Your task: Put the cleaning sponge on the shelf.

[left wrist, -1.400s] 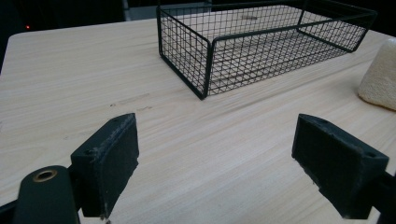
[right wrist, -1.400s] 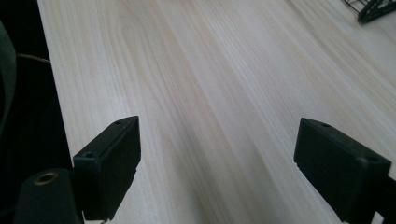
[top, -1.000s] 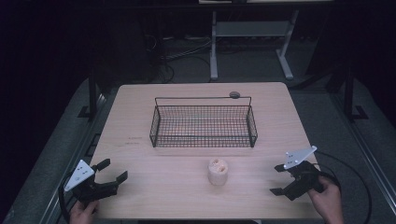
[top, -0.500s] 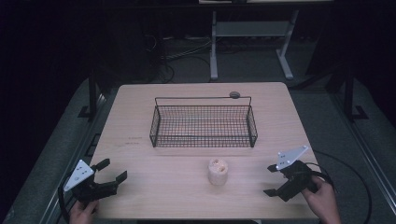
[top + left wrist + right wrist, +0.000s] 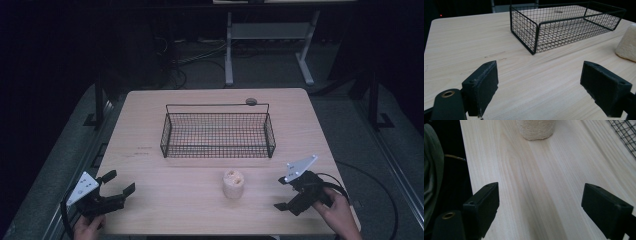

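Pale, straight-grained wood on the table (image 5: 150,200). Black wire grid on the basket (image 5: 218,136). Cream, rough-textured roll (image 5: 233,183). Black tongs (image 5: 119,186) with grey plates. Small dark disc (image 5: 251,101).

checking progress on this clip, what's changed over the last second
The right gripper has moved in from the table's right edge toward the sponge-like cylinder, jaws open, nothing held and not yet touching it. The left gripper stayed at the near left corner, open and empty. The cylinder and the wire basket did not move, and nothing was picked up or let go.
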Motion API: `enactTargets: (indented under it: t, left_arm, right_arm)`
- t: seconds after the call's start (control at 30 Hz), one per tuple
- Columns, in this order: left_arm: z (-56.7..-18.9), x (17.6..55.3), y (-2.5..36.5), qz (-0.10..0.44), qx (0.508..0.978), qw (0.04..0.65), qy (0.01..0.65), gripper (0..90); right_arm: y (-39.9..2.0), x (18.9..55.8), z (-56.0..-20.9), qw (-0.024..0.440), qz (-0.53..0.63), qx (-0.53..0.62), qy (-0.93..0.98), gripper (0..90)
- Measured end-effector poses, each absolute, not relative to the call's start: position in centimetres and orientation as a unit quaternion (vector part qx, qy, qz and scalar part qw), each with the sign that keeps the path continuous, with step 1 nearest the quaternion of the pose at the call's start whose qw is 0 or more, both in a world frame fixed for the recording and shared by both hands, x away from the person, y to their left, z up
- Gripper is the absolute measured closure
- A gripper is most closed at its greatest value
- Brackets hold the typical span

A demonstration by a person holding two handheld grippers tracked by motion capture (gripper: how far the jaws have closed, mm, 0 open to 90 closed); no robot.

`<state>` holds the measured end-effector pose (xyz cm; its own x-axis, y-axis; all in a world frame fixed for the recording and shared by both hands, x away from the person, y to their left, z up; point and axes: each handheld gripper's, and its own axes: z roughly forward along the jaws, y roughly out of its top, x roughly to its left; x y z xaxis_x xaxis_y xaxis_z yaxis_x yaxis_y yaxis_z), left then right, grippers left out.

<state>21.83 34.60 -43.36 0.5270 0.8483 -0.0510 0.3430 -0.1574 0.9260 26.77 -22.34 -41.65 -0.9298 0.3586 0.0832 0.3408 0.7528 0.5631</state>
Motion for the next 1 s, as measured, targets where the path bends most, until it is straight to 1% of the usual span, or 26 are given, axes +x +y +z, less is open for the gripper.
enactTargets:
  t: [0.27,0.53,1.0]
  left_arm:
    - [-43.4,21.8,34.6,0.254,0.718,0.497,0.416,13.9]
    - [-43.3,21.8,34.7,0.255,0.718,0.498,0.415,14.0]
    - [-43.2,21.8,34.9,0.255,0.716,0.500,0.414,14.0]
  right_arm:
    - [-21.0,26.6,-41.1,0.018,0.296,0.159,0.942,14.4]
    - [-19.7,26.9,-40.5,0.012,0.281,0.147,0.948,14.4]
    - [-16.5,28.3,-39.1,0.017,0.254,0.109,0.961,15.2]
